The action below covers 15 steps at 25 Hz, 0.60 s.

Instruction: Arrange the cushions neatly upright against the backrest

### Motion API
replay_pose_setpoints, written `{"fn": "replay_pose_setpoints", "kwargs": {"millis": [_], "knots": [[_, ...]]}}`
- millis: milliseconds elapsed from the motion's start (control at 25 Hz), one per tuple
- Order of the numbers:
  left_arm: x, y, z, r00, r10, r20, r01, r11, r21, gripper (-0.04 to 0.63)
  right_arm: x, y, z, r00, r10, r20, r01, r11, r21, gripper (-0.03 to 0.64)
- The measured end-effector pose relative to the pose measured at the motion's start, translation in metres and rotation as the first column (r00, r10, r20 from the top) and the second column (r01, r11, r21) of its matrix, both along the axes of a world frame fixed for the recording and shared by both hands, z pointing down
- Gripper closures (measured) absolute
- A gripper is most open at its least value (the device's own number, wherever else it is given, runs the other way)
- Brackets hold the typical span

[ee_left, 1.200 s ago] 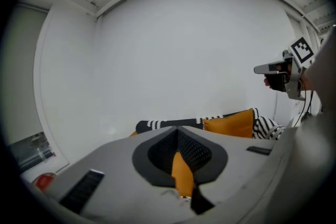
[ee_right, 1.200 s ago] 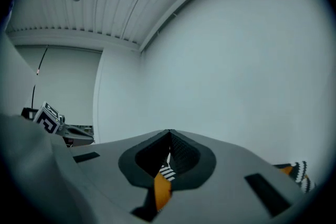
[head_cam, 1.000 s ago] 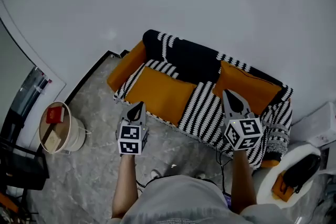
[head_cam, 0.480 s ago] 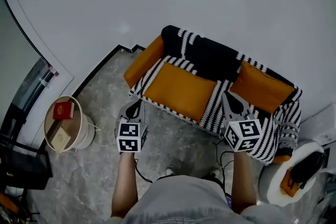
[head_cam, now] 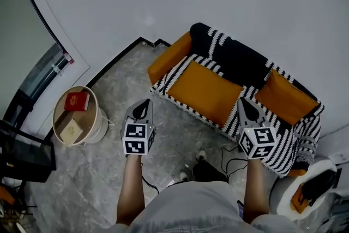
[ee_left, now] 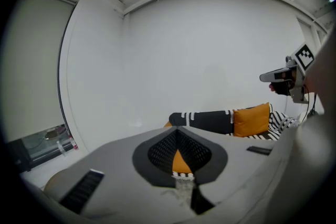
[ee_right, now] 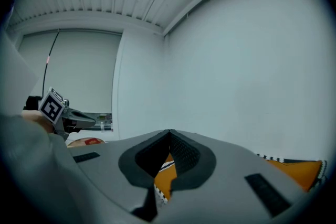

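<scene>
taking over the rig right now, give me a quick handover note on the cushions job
left gripper: shut, empty, over the floor in front of the seat's left end.
right gripper: shut, empty, in front of the seat's right half.
cushions: big cushion lies flat on the seat; small cushion stands at the right end against the backrest.
done: small cushion looks upright.
left: stand the big cushion against the backrest; neither gripper touches it yet.
</scene>
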<state>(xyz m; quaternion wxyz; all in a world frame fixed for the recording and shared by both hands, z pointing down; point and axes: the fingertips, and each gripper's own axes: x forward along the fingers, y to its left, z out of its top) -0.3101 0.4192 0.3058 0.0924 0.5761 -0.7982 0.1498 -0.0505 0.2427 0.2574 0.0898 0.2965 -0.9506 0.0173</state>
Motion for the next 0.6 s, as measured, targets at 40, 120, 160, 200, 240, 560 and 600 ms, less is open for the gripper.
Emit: {"fn": "replay_pose_setpoints", "kwargs": {"millis": [40,120,160,200,240,560,600], "knots": [[-0.004,0.002,0.002,1.000,-0.003,0.000,0.003,1.000,-0.004,0.577,-0.007,0.001,0.002,1.000,-0.017,-0.002,0.017,1.000,-0.009,0.614],[-0.013,0.004,0.007,1.000,-0.008,-0.001,0.008,1.000,-0.014,0.577,-0.023,0.000,0.007,0.999,-0.036,-0.001,0.036,0.999,-0.027,0.614],[-0.018,0.004,0.009,1.000,-0.010,-0.003,0.010,1.000,-0.020,0.577,-0.031,-0.002,0.009,0.999,-0.040,-0.001,0.040,0.999,-0.031,0.614],[-0.024,0.005,0.012,1.000,-0.012,-0.007,0.012,1.000,-0.023,0.577,-0.039,-0.004,0.011,0.999,-0.041,-0.004,0.041,0.999,-0.030,0.614],[-0.031,0.005,0.015,1.000,-0.017,-0.016,0.017,1.000,-0.024,0.577,-0.048,-0.008,0.014,0.999,-0.041,-0.010,0.040,0.999,-0.025,0.614],[-0.105,-0.017,0.022,0.998,-0.045,-0.037,0.043,0.999,-0.033,0.577,-0.122,-0.052,0.027,0.999,-0.029,-0.033,0.028,1.000,-0.014,0.614],[-0.114,-0.025,0.021,0.999,-0.038,-0.035,0.037,0.999,-0.034,0.577,-0.130,-0.060,0.027,0.999,-0.024,-0.034,0.023,1.000,-0.014,0.614]]}}
